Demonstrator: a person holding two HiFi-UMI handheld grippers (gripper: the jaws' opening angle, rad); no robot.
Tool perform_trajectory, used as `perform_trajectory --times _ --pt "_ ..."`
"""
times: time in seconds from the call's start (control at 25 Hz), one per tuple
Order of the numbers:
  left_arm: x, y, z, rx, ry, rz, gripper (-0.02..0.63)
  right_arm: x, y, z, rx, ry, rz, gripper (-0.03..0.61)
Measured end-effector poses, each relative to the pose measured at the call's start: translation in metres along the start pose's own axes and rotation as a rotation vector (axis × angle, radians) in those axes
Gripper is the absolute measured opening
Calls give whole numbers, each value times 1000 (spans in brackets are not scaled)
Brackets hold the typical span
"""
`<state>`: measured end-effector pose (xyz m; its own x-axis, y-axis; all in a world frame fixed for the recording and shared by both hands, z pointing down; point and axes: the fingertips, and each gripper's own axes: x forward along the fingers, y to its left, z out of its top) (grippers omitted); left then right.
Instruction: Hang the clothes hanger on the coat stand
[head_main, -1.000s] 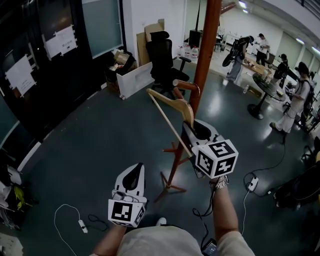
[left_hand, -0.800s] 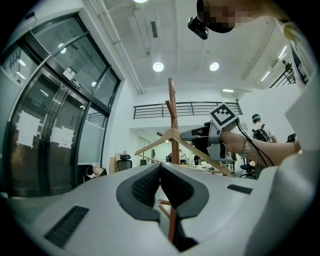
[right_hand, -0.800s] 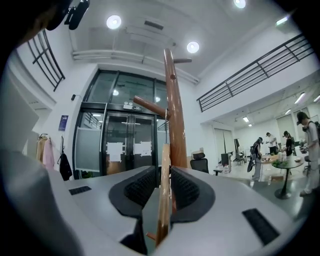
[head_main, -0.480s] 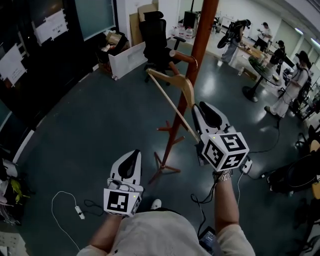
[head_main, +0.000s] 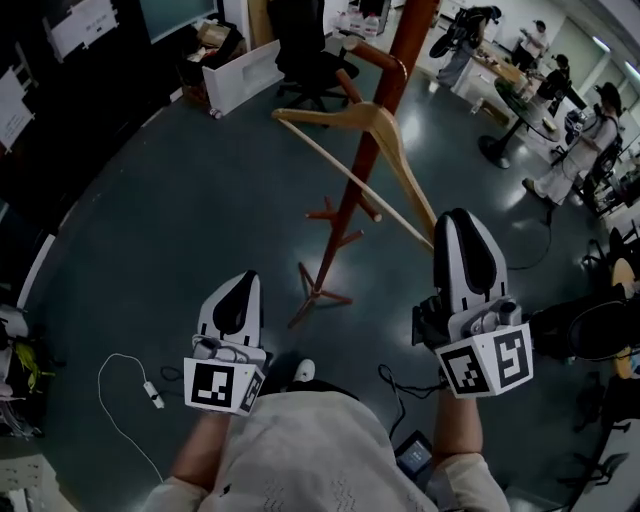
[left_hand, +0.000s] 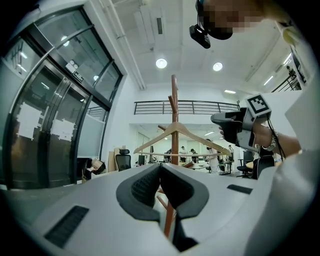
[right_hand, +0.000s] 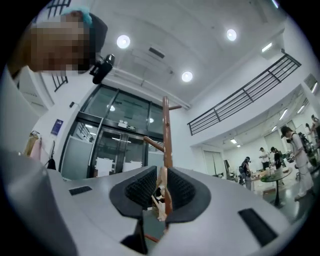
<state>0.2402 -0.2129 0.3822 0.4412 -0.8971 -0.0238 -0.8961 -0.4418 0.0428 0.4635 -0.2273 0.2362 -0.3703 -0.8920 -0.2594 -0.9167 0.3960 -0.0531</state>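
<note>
Looking down, we see the smooth, curved wooden clothes hanger (head_main: 322, 113) hanging on an upper peg of the round reddish-brown coat stand (head_main: 346, 215). Our right gripper (head_main: 457, 228) sits just beside the hanger's lower tip, ribbed pads narrowly apart, empty. Our left gripper (head_main: 238, 290) is closed on nothing. Bare dark floor (head_main: 150, 200) surrounds the stand's feet.

The hanger (head_main: 350, 112) is pale tan wood, the coat stand (head_main: 398, 60) reddish-brown, the floor (head_main: 150, 200) dark blue-grey.
</note>
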Motion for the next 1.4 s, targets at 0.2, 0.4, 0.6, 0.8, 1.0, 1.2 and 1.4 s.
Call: perform_trajectory --times 0.2,0.4,0.6,0.8,1.0,1.2,1.4 --pt "-1 -2 -8 -24 15 -23 12 -10 47 -46 20 130 104 72" --pt "-2 -8 -16 -14 30 -35 12 -16 86 -123 122 276 165 43" --pt "-12 -13 -29 -5 48 -45 12 -25 130 -165 165 357 228 20" --pt "-10 -25 -29 -36 6 -55 12 -30 158 -187 119 390 330 20" --pt "-24 -25 -36 -72 2 -48 12 -33 172 -200 101 404 354 20" --pt "-29 -14 -33 -69 8 -20 12 -34 176 -207 107 435 359 20" --pt "-35 -6 -32 -61 -2 2 12 -37 179 -205 144 414 356 20"
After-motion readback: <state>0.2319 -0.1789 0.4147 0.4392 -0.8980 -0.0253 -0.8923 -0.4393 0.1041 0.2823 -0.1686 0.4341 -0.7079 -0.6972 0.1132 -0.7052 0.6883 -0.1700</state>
